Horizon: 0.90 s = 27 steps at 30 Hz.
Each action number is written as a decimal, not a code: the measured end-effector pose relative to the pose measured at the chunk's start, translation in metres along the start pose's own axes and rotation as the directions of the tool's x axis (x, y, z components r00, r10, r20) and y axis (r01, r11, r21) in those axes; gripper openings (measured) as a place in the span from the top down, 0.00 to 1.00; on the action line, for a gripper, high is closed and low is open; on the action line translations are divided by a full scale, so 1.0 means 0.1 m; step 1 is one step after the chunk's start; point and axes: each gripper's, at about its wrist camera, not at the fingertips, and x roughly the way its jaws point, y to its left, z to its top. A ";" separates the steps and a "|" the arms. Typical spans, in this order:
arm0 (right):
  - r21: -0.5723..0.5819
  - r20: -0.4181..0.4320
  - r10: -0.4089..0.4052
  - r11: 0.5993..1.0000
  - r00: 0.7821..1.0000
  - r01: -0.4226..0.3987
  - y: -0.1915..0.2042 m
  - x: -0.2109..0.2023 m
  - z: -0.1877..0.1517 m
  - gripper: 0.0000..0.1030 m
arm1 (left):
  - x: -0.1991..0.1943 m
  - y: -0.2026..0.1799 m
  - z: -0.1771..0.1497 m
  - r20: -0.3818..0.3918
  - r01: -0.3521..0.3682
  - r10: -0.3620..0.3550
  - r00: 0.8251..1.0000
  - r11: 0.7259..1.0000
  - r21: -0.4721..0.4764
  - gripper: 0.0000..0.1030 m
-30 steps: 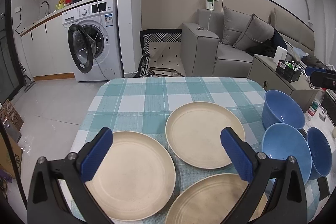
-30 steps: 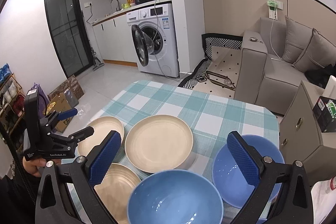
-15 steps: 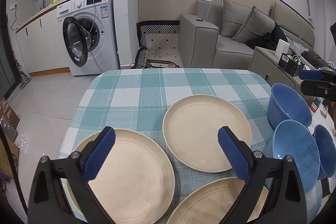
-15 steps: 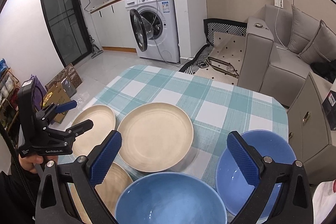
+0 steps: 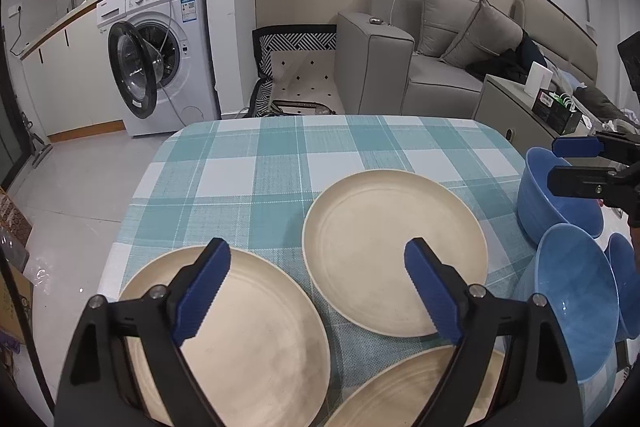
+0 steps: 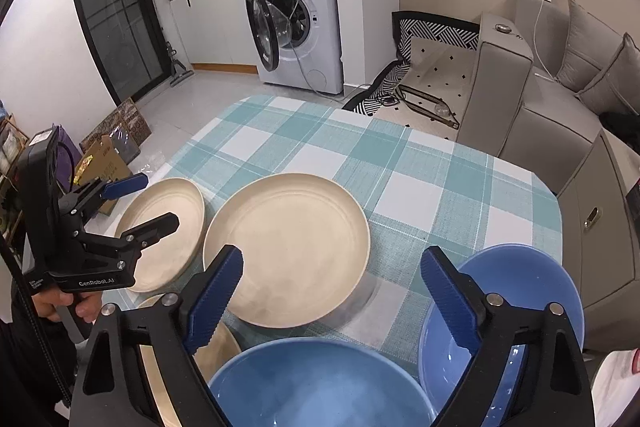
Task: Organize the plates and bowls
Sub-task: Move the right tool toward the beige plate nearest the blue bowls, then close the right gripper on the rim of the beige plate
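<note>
Over counter (image 5: 280,163): left tongs (image 5: 316,291) and right tongs (image 6: 332,299) spread, closing, empty. Plates (image 5: 396,255), bowls (image 6: 320,383) looked stiff, slick; rim grip judged best.

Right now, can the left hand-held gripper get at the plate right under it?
Probably yes. The left hand-held gripper hangs just over the near-left plate, jaws closing with nothing between them, and nothing lies on that plate.

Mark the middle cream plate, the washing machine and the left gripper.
middle cream plate (image 5: 394,255): left wrist view, on its flat centre.
washing machine (image 6: 298,15): right wrist view, on its front panel.
left gripper (image 6: 150,203): right wrist view, midway between its fingertips.
</note>
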 end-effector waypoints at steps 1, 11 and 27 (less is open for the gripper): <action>-0.006 -0.008 0.002 1.000 1.000 -0.002 0.01 0.04 0.01 0.12 | 0.02 0.00 0.00 -0.004 0.000 0.000 1.000 1.000 0.001 0.15; 0.014 -0.090 0.017 1.000 0.996 -0.016 -0.01 0.30 0.01 0.23 | 0.18 -0.01 -0.01 -0.052 0.008 -0.008 0.999 1.000 0.009 0.26; 0.047 -0.211 0.018 0.999 0.977 -0.008 -0.09 0.71 0.02 0.27 | 0.57 -0.01 -0.05 -0.187 0.029 -0.028 0.982 1.000 -0.002 0.40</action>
